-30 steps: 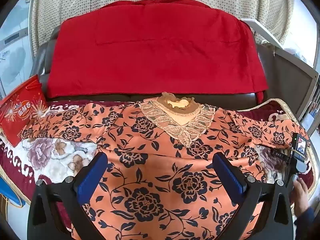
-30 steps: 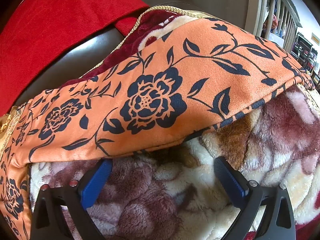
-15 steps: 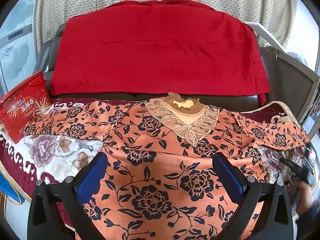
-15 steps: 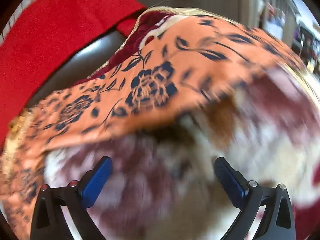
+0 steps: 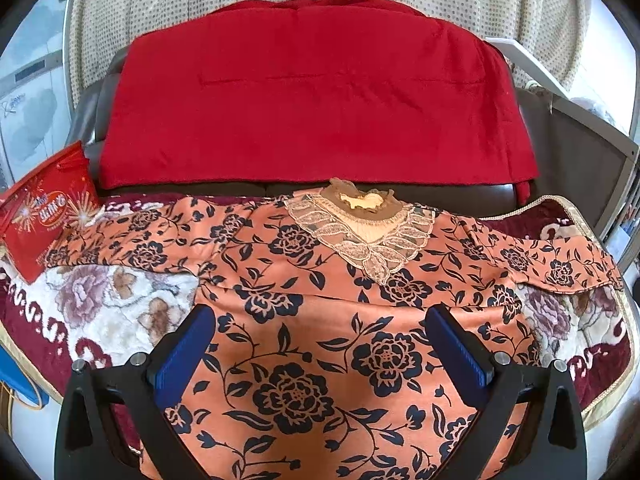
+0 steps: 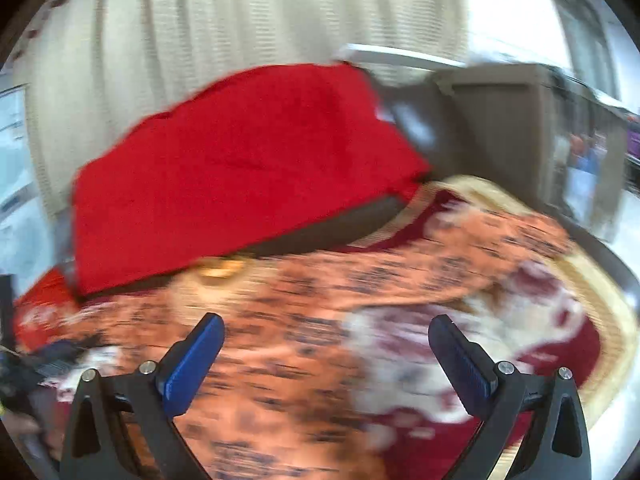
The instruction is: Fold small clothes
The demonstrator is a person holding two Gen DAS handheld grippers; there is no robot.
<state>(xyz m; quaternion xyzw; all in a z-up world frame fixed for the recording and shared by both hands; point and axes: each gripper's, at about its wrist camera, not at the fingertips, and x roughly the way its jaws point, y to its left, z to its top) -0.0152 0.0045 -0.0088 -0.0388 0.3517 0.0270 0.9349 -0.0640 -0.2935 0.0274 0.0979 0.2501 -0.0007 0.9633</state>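
Right gripper [image 6: 324, 356]: jaws wide apart, nothing held. A second ago it was low at the blouse's right sleeve; now it has swung up and back, its view smeared by motion. Left gripper [image 5: 320, 344]: jaws also apart and empty, hovering over the blouse [image 5: 320, 320], little changed. Blouse lies flat, front up, sleeves spread, on the floral blanket [image 5: 104, 312]. Probably spreading is finished, no fold begun. Only the left view shows the lace collar [image 5: 360, 236] and red packet [image 5: 44, 216] sharply.
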